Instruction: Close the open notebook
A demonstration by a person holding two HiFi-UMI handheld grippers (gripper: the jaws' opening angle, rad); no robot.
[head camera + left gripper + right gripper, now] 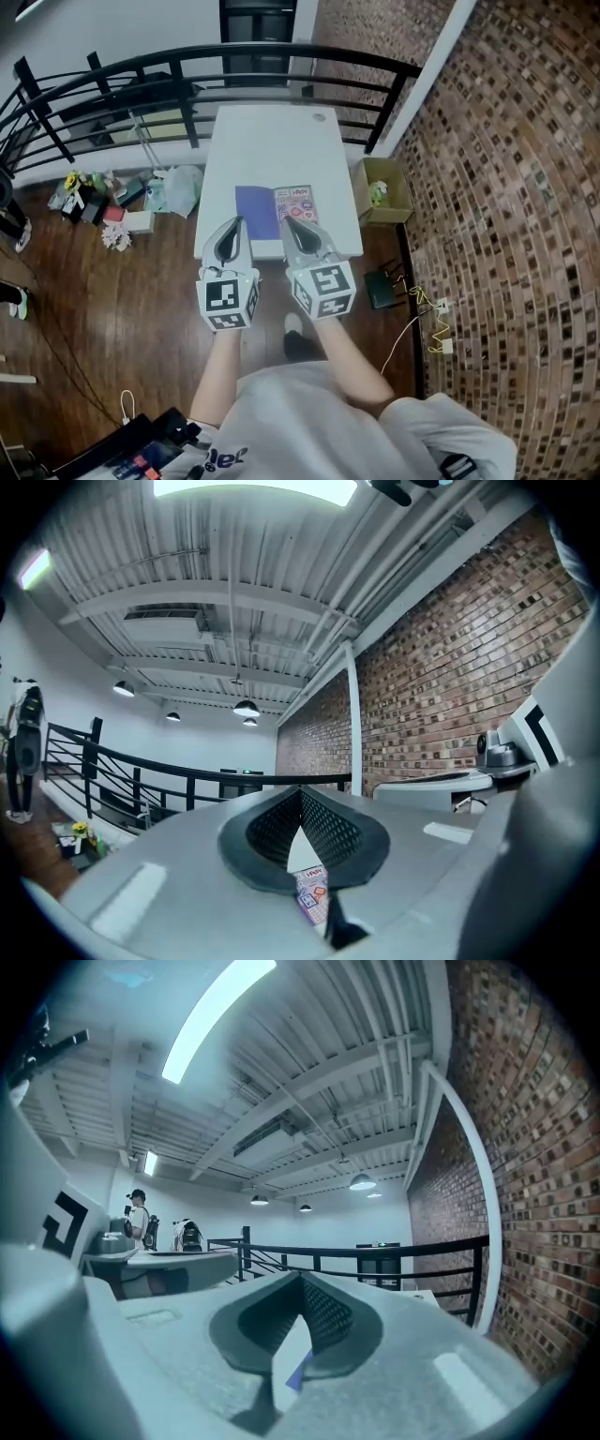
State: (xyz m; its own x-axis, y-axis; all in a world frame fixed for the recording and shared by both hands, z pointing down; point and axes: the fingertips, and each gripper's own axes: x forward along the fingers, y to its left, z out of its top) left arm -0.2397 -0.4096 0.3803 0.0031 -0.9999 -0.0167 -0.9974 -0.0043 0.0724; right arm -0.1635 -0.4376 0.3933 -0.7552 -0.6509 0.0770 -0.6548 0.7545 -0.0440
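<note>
The notebook [267, 204] is paper, the table [272, 141] smooth, the wall [506, 187] rough brick.

Bright, even indoor light from ceiling strip [217, 1018] upper left of right gripper view & pendant lamps [247, 708], white counter [272, 141] nearly blown out, heavy fisheye bend w/ dark corners, left gripper [300, 794] soft up close.

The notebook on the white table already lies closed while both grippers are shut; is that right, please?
Not quite: the notebook lies open, a purple side beside a patterned page, as the head view shows. It is on the white table, and the left gripper and right gripper are both shut.
</note>
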